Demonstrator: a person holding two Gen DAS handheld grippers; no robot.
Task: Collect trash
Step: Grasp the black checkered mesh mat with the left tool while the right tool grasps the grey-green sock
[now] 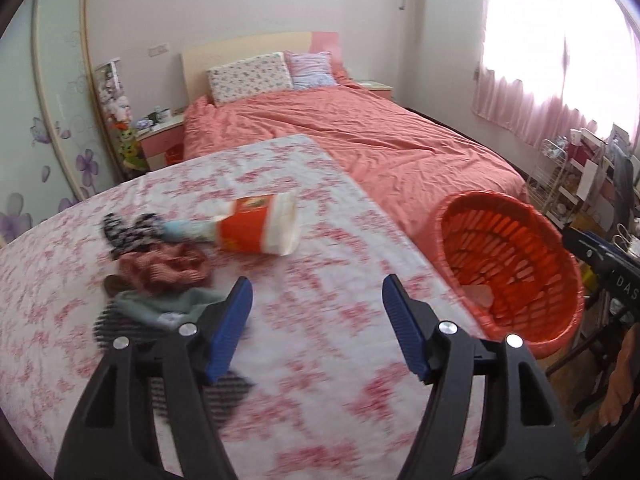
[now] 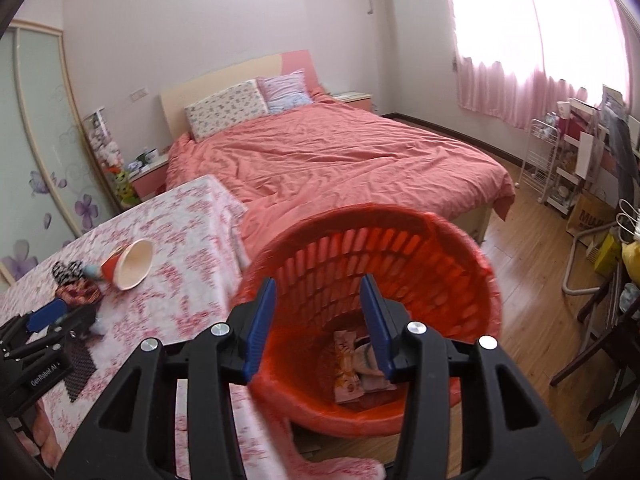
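Trash wrappers (image 2: pixel 347 368) lie in the orange basket (image 2: pixel 460 248), handy beside the table (image 1: pixel 328 208). Both jaws spread, empty: right gripper (image 2: pixel 318 322) above the basket, left gripper (image 1: pixel 316 316) facing the tipped cup (image 1: pixel 260 229).

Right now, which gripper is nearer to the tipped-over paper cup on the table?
Left. The left gripper hovers open over the table, just short of the paper cup. The right gripper is open off the table's edge, over the orange basket.
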